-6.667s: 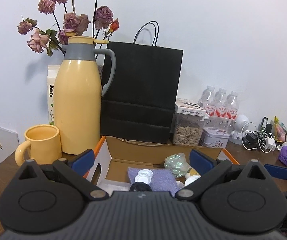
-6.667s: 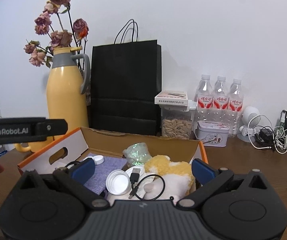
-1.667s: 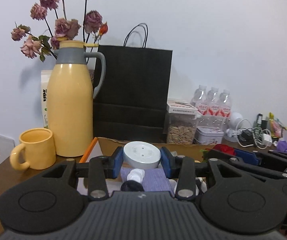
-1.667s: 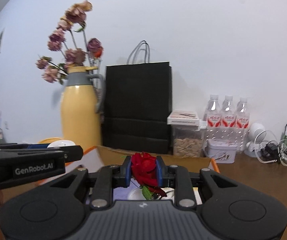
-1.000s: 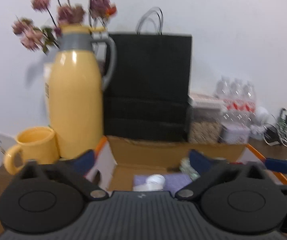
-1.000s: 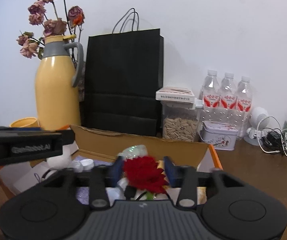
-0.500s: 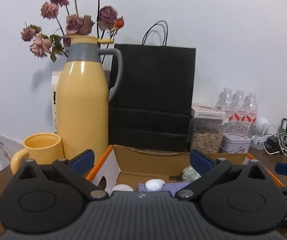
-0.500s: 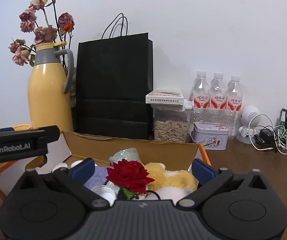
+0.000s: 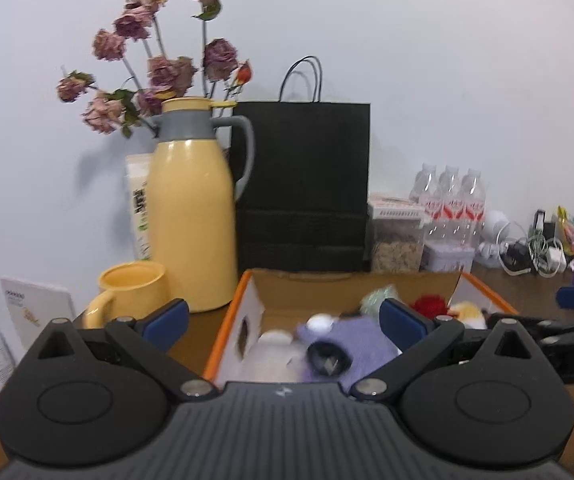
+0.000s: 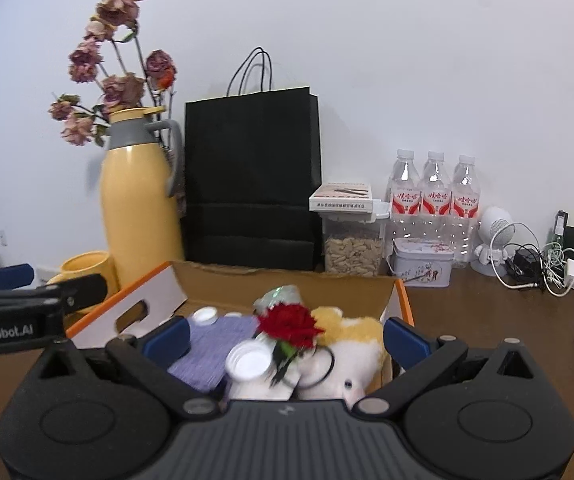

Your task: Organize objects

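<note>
An open cardboard box with orange edges (image 9: 227, 322) (image 10: 159, 308) stands on the brown table. In it lie a red rose (image 10: 289, 326) (image 9: 429, 305), a yellow and white plush toy (image 10: 357, 344), a purple cloth (image 10: 213, 346) (image 9: 361, 340), white lids (image 10: 249, 362) and a white round piece (image 9: 273, 338). My left gripper (image 9: 283, 318) is open and empty, above the box's near left side. My right gripper (image 10: 285, 338) is open and empty, just above the rose and plush toy.
A yellow thermos jug (image 9: 191, 224) with dried flowers behind it, a yellow mug (image 9: 131, 292) and a black paper bag (image 9: 305, 188) stand behind the box. A seed jar (image 10: 353, 244), a tin (image 10: 423, 262), water bottles (image 10: 433, 192) and cables (image 10: 543, 264) are at the right.
Both grippers held things 1.7 s ago, a white round piece on the left and the rose on the right; both opened and the things now lie in the box. Both grippers have drawn back.
</note>
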